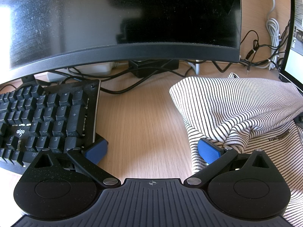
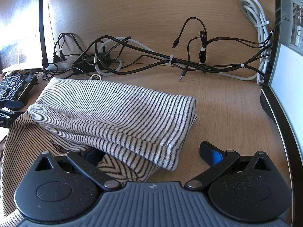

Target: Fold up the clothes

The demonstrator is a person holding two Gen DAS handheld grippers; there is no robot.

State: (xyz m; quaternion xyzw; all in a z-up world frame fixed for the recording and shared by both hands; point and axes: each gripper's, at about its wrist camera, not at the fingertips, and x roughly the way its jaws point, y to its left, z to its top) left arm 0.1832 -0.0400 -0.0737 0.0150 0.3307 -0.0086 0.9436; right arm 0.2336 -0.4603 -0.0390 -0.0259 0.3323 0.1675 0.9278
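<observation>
Both your grippers, left [image 1: 152, 149] and right [image 2: 152, 151], spread fingers wide over the wood desk [image 1: 140, 117], striped shirt [image 2: 113, 109] beside keyboard [image 1: 47, 117], cables [image 2: 151, 56] behind.

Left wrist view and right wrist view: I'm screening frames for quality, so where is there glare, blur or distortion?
Left wrist view: window glare washes the dusty monitor, whose lower edge bows from fisheye; the desk looks slightly smeared. Right wrist view: the striped garment is sharp; sunlight brightens the left edge; the back panel curves.
</observation>
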